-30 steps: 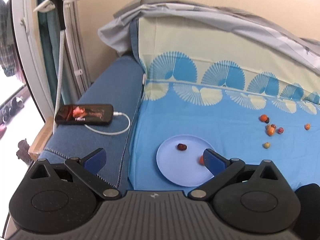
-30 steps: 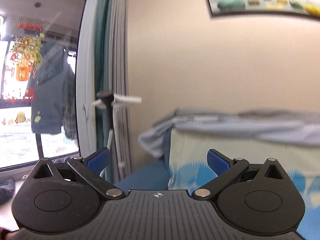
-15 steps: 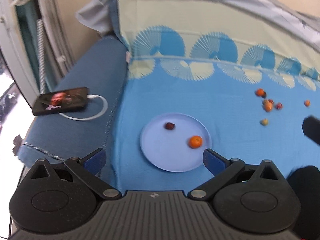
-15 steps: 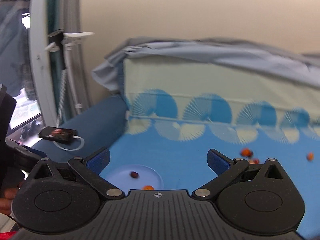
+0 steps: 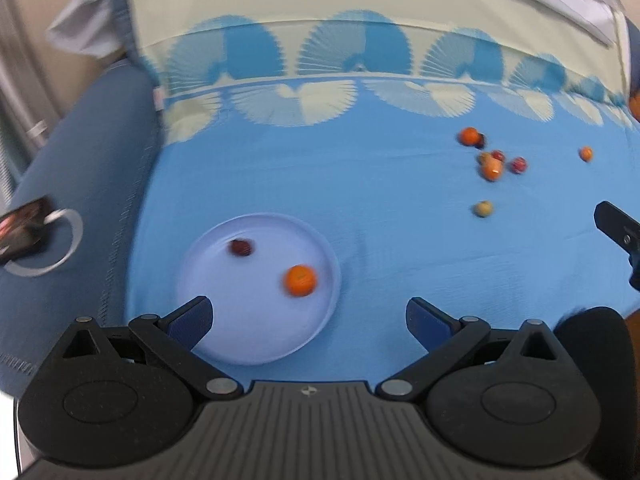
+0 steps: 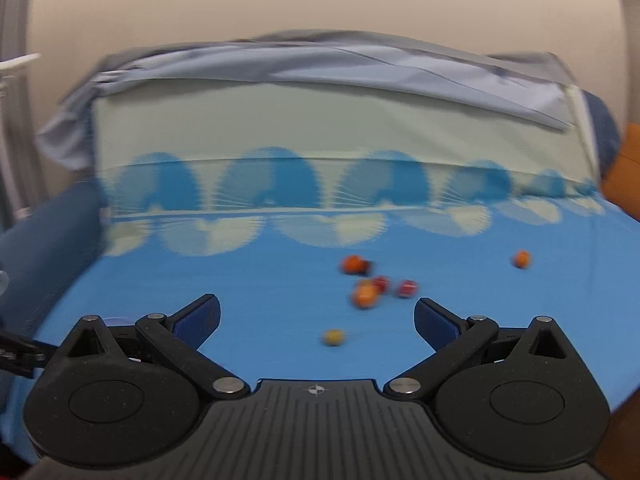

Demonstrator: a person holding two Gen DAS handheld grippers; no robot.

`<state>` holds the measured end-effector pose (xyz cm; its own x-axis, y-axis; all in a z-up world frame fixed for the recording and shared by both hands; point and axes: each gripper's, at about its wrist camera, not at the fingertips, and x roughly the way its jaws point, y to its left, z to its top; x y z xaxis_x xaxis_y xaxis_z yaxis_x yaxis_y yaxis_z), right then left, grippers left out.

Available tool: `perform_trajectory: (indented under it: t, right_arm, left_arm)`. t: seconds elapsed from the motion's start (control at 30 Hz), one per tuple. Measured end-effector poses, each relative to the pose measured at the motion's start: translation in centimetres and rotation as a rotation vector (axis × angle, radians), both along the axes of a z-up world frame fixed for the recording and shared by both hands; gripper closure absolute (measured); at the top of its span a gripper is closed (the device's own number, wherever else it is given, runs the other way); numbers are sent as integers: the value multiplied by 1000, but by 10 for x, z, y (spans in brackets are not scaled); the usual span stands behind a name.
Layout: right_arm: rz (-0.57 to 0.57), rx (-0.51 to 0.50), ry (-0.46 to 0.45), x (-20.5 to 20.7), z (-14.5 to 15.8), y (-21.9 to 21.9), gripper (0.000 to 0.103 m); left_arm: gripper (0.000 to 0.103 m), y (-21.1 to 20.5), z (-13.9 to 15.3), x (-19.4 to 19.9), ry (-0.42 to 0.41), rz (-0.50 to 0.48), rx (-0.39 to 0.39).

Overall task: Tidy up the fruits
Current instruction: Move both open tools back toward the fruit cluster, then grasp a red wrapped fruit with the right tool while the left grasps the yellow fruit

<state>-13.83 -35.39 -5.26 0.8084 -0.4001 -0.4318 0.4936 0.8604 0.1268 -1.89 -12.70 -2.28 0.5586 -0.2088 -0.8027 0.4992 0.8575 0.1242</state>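
A pale blue plate [image 5: 224, 332] lies on the blue cloth and holds an orange fruit [image 5: 300, 279] and a small dark red fruit [image 5: 241, 247]. My left gripper [image 5: 309, 318] hovers open over the plate's near right edge, nothing between its fingers. Further right lies a loose cluster of small fruits [image 5: 491, 160], a yellowish one [image 5: 483, 209] and a lone orange one [image 5: 585, 153]. In the right wrist view the same cluster [image 6: 372, 284] and yellowish fruit [image 6: 334, 337] lie just ahead of my open, empty right gripper [image 6: 317, 318]. A lone orange fruit [image 6: 521, 259] sits far right.
A phone [image 5: 20, 226] with a white cable rests on the dark blue sofa arm at left. A cream and blue patterned backrest [image 6: 320, 132] draped with grey cloth rises behind. Part of the other gripper [image 5: 620, 232] shows at the right edge.
Both cameras have tilted down and shifted right toward the cloth. The right wrist view went from wall and window to the fruit cluster. Both grippers stayed open.
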Motion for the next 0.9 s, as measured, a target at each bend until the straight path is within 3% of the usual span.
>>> perform_trajectory:
  t: [0.2,0.33,0.5,0.6,0.77,0.9]
  right_arm:
    - [-141,13,41,12,-30,-66,1]
    - [-199,22,92,40,-60,-116,1]
    - [-253,67,135,91,-105,-173,1]
    - [-213,95,150,127,-131,-196,1]
    - [-183,54,222,180,-168,-219,1]
    - [-145,81,222,209,-191,-235,1]
  left_arm:
    - [0,-75,-29,17,32,-107,20]
    - [0,-130,-58,29,94,-194,-3]
    - [0,-201,-100,47,95,-298,29]
    - [0,-238,-127,67,109,-352,69]
    - [0,-281,-159,93,110,-451,110]
    - [0,-303,-180,109,123,-472,127]
